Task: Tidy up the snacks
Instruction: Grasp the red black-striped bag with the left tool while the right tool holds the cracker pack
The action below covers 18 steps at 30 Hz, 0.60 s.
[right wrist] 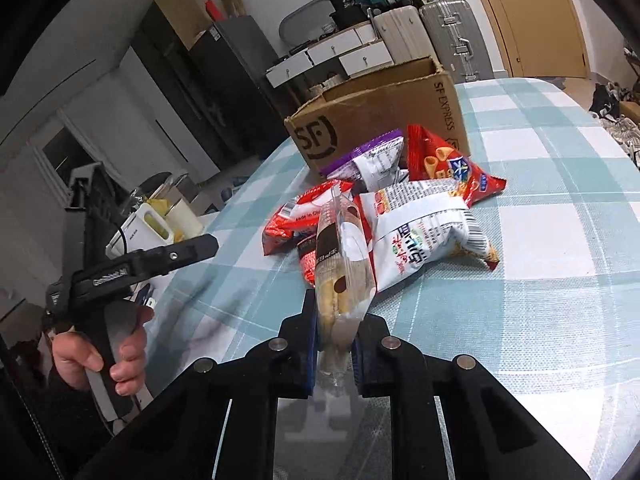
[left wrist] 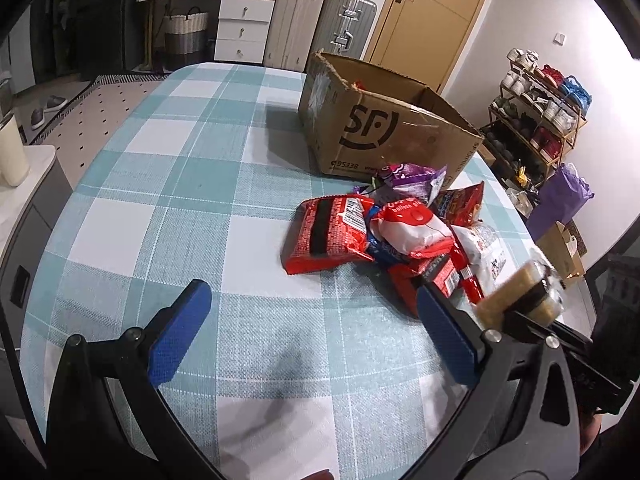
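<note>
The right gripper (right wrist: 335,344) is clamped on a clear crinkly cake pack (right wrist: 340,264), lifted just in front of the heap of glossy snack bags (right wrist: 400,220) (red, white, purple foil). The heap lies near the open cardboard box (left wrist: 380,124) on the woven checked tablecloth (left wrist: 180,184). The left gripper (left wrist: 308,340) hangs wide apart, empty, before the heap.

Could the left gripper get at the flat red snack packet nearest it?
Probably yes: the left gripper is open, and only bare checked tablecloth lies before the flat red snack packet, which sits at the pile's near edge.
</note>
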{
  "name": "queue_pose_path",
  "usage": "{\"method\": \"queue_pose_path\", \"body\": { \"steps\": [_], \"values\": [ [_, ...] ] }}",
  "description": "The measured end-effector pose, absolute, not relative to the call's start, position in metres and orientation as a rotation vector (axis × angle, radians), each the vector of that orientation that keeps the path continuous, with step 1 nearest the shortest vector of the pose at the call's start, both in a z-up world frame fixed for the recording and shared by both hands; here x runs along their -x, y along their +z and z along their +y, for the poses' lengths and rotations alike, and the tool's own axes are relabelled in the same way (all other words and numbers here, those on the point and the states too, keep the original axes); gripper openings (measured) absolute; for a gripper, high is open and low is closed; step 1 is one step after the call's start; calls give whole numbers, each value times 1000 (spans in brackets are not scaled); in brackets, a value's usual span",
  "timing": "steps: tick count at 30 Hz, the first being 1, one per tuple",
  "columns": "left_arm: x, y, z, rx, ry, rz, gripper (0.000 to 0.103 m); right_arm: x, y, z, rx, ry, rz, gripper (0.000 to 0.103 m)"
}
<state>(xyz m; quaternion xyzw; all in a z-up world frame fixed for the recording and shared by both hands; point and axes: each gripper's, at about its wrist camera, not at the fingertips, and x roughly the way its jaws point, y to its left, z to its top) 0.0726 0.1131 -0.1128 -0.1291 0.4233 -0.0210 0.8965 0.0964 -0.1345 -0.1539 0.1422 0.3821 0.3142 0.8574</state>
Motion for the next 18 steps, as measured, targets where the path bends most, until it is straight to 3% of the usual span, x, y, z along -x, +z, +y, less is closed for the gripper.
{"method": "queue_pose_path", "body": {
  "steps": [18],
  "values": [
    [-132,-134,119,280,-71,956,102,-100,-152,-144,-304,642,821,14]
  ]
}}
